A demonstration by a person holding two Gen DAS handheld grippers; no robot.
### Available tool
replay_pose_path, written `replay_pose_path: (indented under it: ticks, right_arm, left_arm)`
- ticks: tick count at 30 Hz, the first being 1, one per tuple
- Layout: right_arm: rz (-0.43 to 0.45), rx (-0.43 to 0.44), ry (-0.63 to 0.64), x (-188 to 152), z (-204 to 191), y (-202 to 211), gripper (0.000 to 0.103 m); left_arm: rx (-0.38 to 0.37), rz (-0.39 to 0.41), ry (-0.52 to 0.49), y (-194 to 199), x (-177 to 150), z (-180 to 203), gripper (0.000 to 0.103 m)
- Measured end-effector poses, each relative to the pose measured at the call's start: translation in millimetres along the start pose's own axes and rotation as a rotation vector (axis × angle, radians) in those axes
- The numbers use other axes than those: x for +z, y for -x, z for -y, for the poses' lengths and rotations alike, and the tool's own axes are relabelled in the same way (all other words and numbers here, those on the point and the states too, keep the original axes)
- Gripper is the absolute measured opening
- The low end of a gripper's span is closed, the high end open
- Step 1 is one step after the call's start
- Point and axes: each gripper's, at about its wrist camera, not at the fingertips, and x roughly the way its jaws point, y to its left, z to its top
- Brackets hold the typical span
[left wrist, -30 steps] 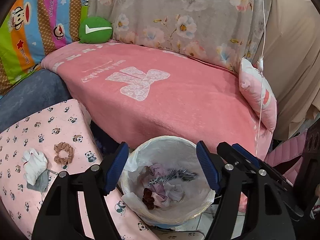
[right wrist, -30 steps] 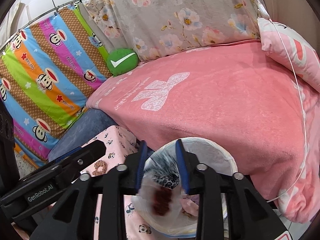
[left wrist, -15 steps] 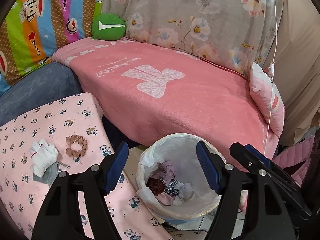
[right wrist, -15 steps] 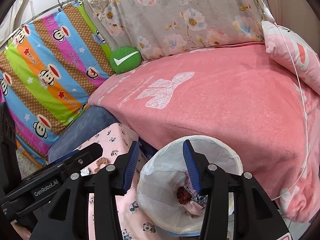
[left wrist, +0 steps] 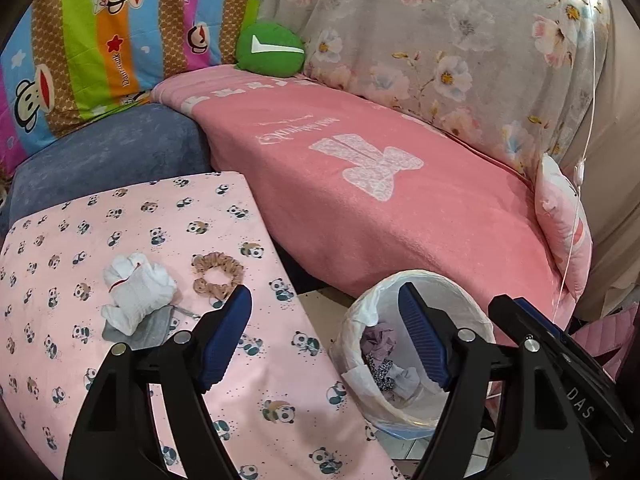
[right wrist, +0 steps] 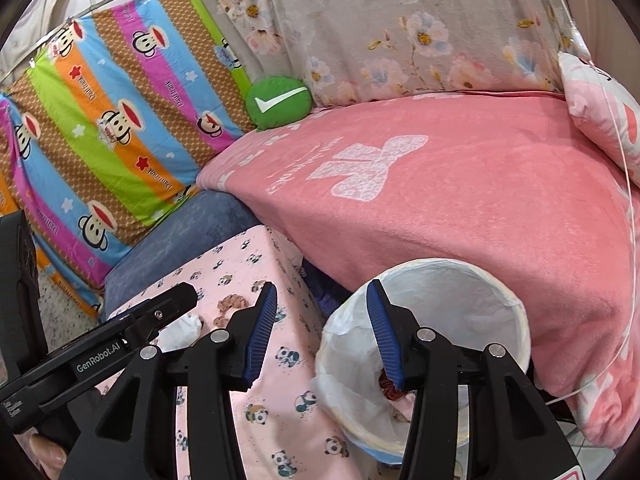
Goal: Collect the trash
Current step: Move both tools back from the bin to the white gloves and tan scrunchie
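Note:
A crumpled white wad [left wrist: 136, 292] lies on a grey scrap [left wrist: 148, 330] on the panda-print pink cover [left wrist: 160, 216], with a brown scrunchie [left wrist: 218, 274] beside it. My left gripper [left wrist: 322, 292] hovers just right of them, its jaws opening with nothing between them. The white-lined bin [left wrist: 440, 276] stands at the right and holds crumpled scraps [left wrist: 384, 356]. My right gripper [right wrist: 321, 286] sits over the bin's left rim [right wrist: 448, 300], its jaws still widening and empty. A dark red piece [right wrist: 386, 384] shows inside the bin. The scrunchie [right wrist: 230, 303] and white wad [right wrist: 188, 326] show beyond the left finger.
A pink blanket [left wrist: 360, 208] covers the sofa behind the bin, with a green cushion [left wrist: 270, 48] and a floral cover [left wrist: 440, 40] at the back. A striped monkey-print cloth [left wrist: 100, 40] hangs at the left. A pink pillow [left wrist: 560, 220] and a thin white cord [left wrist: 576, 168] are at the right.
The right gripper let go of a dark red and patterned bundle, which dropped into the bin, and its jaws widened. Both grippers shifted left, from over the bin toward the panda-print cover.

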Motion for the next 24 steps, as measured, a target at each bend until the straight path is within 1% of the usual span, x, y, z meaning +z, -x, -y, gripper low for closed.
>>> replay_pose_path:
  ticks: [6,9,13,15,17,24]
  right_arm:
    - [-0.029,0.026,0.052,-9.2,-35.8,-15.1,0.048]
    - [-0.046,0.039,0.072,-14.4,-53.9,-25.7,0.051]
    - [-0.075,0.053,0.101,-21.3,-76.8,-41.5,0.051]
    - [-0.094,0.061,0.117,-26.8,-88.7,-51.0,0.051]
    - [-0.114,0.065,0.135,-31.4,-100.4,-61.6,0.052]
    - [-0.172,0.074,0.171,-46.6,-128.5,-99.7,0.052]
  left_arm:
    - [0.040,-0.002,0.048,3.8,-2.4,-36.4,0.072]
    - [0.065,-0.007,0.070,4.1,-4.3,-56.0,0.072]
    - [0.101,-0.016,0.108,3.2,-8.9,-85.0,0.072]
    - [0.123,-0.018,0.126,2.2,-11.3,-98.9,0.078]
    - [0.147,-0.025,0.144,-0.6,-13.8,-114.7,0.081]
    - [0.183,-0.065,0.217,-15.8,-24.2,-162.0,0.081]
